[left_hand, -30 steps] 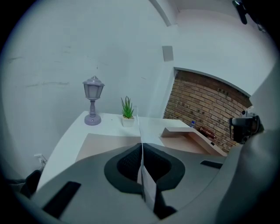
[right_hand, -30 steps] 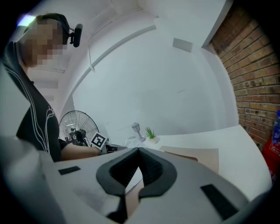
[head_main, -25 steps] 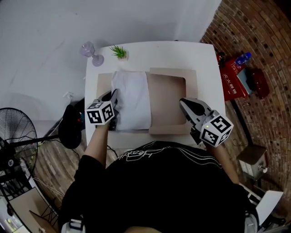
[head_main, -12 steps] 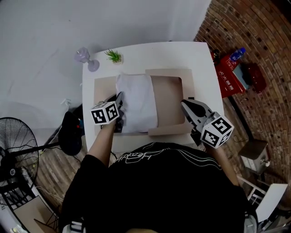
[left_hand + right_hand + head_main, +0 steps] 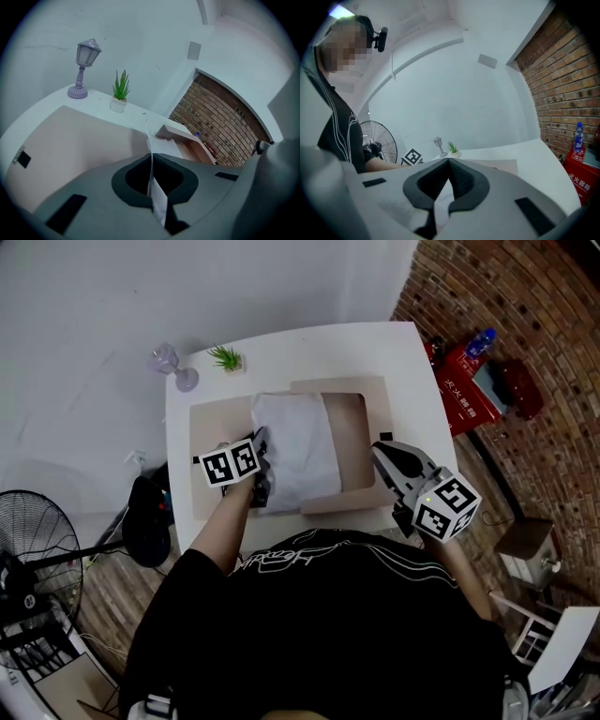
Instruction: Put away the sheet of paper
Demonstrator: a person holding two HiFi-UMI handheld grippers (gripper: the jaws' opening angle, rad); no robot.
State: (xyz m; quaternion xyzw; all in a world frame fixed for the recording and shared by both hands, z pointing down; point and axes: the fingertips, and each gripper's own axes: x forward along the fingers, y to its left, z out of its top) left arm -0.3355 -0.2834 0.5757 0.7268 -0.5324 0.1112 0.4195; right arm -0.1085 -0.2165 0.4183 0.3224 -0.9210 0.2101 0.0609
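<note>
An open beige folder (image 5: 211,423) lies on the white table (image 5: 403,362). A white sheet of paper (image 5: 298,442) is draped over the folder's middle. My left gripper (image 5: 262,450) is shut on the sheet's near left edge. In the left gripper view the thin paper edge (image 5: 151,140) runs upright between the jaws of the left gripper (image 5: 152,158), above the folder (image 5: 70,140). My right gripper (image 5: 379,450) hovers by the folder's right front corner. Its jaws are shut in the right gripper view (image 5: 448,162), with nothing seen between them.
A small lilac lamp (image 5: 169,363) and a potted plant (image 5: 225,357) stand at the table's far left corner. A red bag (image 5: 469,390) with a bottle (image 5: 476,341) sits on the floor to the right by the brick wall. A fan (image 5: 37,549) stands at the left.
My left gripper has carried the sheet's edge to the right over the folder. The right gripper stays by the folder's right front corner.
</note>
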